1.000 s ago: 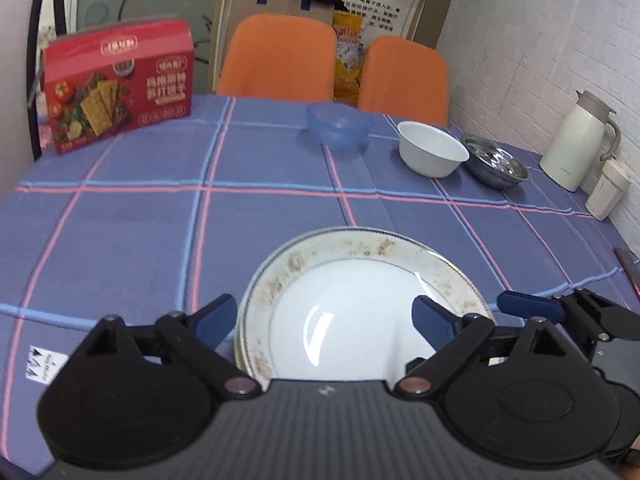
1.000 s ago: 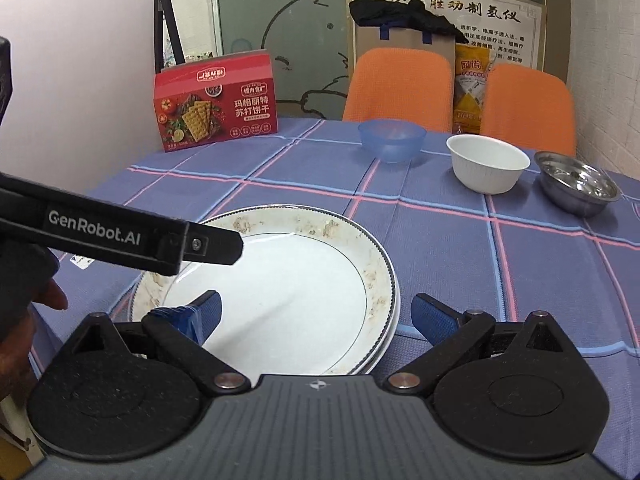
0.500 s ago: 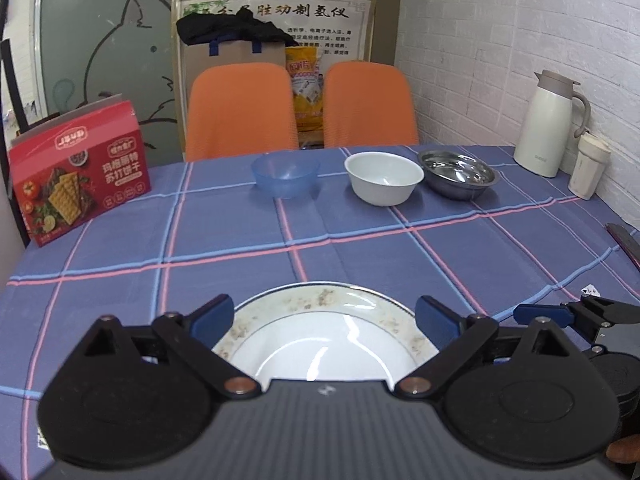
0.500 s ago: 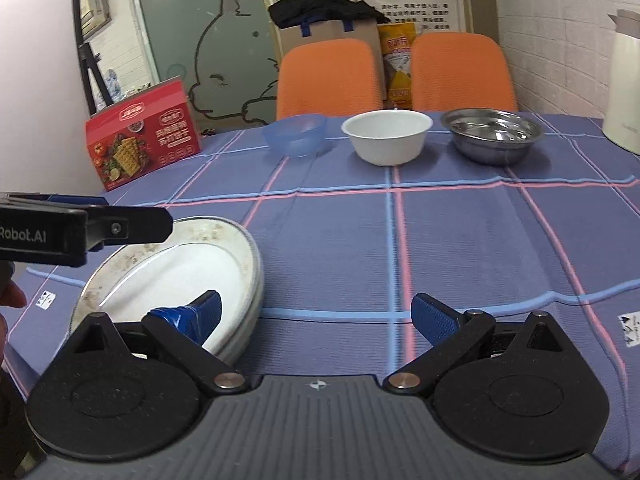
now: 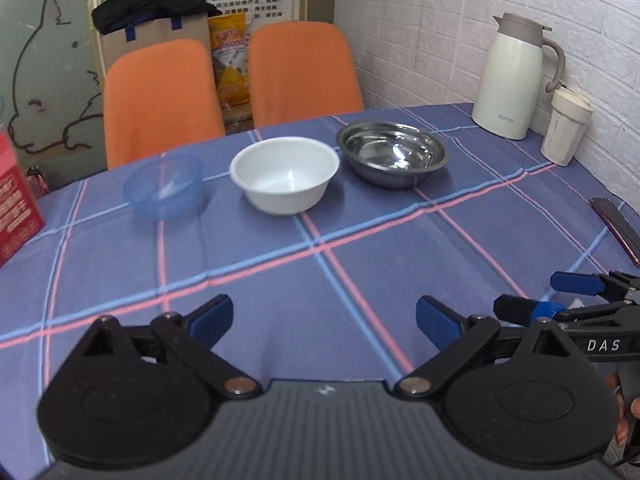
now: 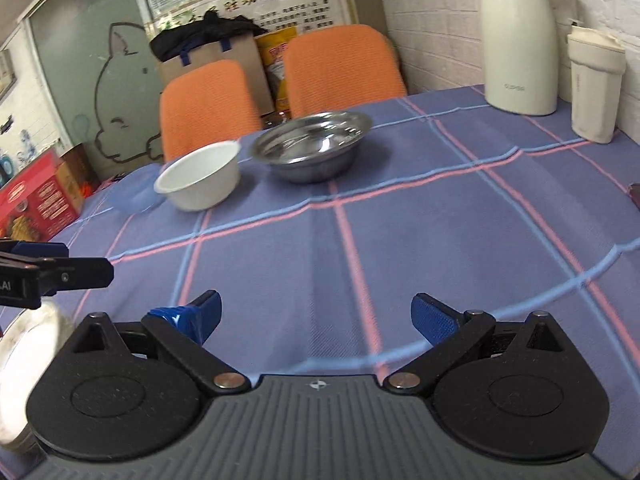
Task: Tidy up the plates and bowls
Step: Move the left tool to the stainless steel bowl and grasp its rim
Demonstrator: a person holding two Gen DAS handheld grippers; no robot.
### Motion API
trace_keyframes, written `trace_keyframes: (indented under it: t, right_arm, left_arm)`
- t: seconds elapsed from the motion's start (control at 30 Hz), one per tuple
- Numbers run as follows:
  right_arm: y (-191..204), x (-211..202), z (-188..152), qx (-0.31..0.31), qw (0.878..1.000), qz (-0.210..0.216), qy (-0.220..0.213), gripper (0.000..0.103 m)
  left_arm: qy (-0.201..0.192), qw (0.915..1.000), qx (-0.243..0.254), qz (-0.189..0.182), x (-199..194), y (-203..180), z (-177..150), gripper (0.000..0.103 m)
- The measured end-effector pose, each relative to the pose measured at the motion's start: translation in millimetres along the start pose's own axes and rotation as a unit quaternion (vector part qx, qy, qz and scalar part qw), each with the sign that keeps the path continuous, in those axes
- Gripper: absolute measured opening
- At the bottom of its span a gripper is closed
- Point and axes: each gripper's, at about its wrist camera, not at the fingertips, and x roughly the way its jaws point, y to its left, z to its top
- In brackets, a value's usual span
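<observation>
Three bowls stand in a row at the far side of the table: a translucent blue bowl (image 5: 164, 188), a white bowl (image 5: 285, 174) and a steel bowl (image 5: 394, 152). My left gripper (image 5: 323, 320) is open over bare tablecloth, short of the white bowl. Open too, my right gripper (image 6: 316, 316) holds nothing and faces the white bowl (image 6: 200, 178) and steel bowl (image 6: 312, 146). The blue bowl (image 6: 134, 196) is partly hidden behind the white one. A blurred edge of the stacked plates (image 6: 24, 352) shows at the lower left of the right wrist view. Each gripper appears in the other's view: right gripper (image 5: 548, 296), left gripper (image 6: 68, 262).
A cream thermos jug (image 5: 516, 80) and a lidded cup (image 5: 566, 132) stand by the brick wall at the right. A red cracker box (image 5: 16, 216) is at the left edge. Two orange chairs (image 5: 160, 100) sit behind the table. A dark flat object (image 5: 616, 224) lies at the right edge.
Both grippers have swung right, away from the stacked plates and toward the bowls. The plates left the left wrist view and slid to the lower left corner of the right wrist view.
</observation>
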Motion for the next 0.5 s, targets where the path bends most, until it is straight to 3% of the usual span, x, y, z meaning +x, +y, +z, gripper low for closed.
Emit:
trace_keyframes:
  t: [0.27, 0.37, 0.5]
  right_arm:
    - [-33, 48, 69, -0.013, 1.0, -0.007, -0.019, 0.089]
    - [-34, 76, 94, -0.025, 1.0, -0.014, -0.01, 0.089]
    - [-33, 114, 115, -0.035, 0.999, -0.02, 0.016, 0.089]
  left_arm:
    - [-0.028, 0.9991, 0.02, -0.023, 67, -18, 98, 0.098]
    - [-0.013, 0.9986, 0.015, -0.048, 108, -19, 139, 0.098]
    - [0.037, 0.9976, 0.02, -0.055, 170, -19, 173, 0.098]
